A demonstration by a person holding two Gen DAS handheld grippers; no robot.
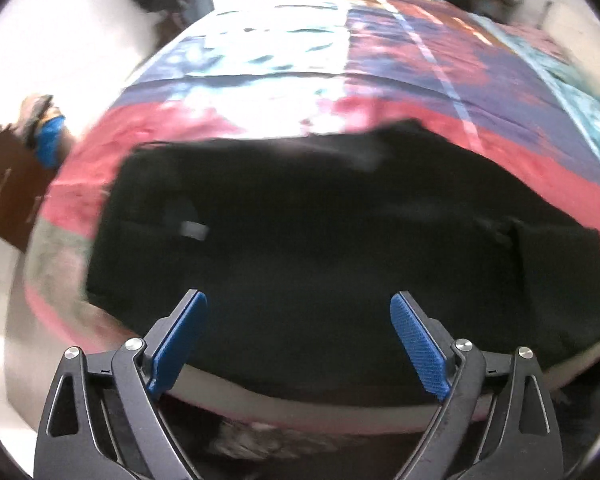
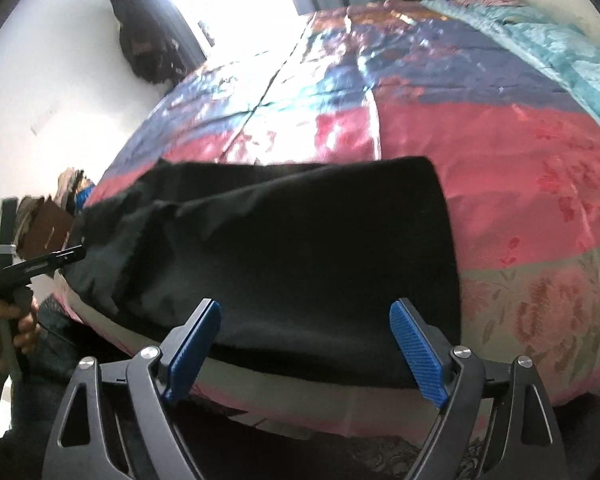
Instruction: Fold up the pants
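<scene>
Black pants (image 1: 320,220) lie flat near the front edge of a bed, with a small white tag (image 1: 194,230) showing at their left. My left gripper (image 1: 300,304) is open and empty, hovering just above the pants' near edge. In the right wrist view the pants (image 2: 280,248) spread from the left edge of the bed to the middle, with a crumpled left end. My right gripper (image 2: 306,308) is open and empty above their near right part. The left gripper's body (image 2: 32,266) shows at the far left, held in a hand.
The bed carries a patchwork quilt (image 2: 500,168) in pink, purple and teal. A brown cardboard box (image 1: 8,188) stands on the floor to the left. Dark bags (image 2: 140,44) hang on the white wall by a bright window. The bed's front edge (image 2: 300,404) is just below both grippers.
</scene>
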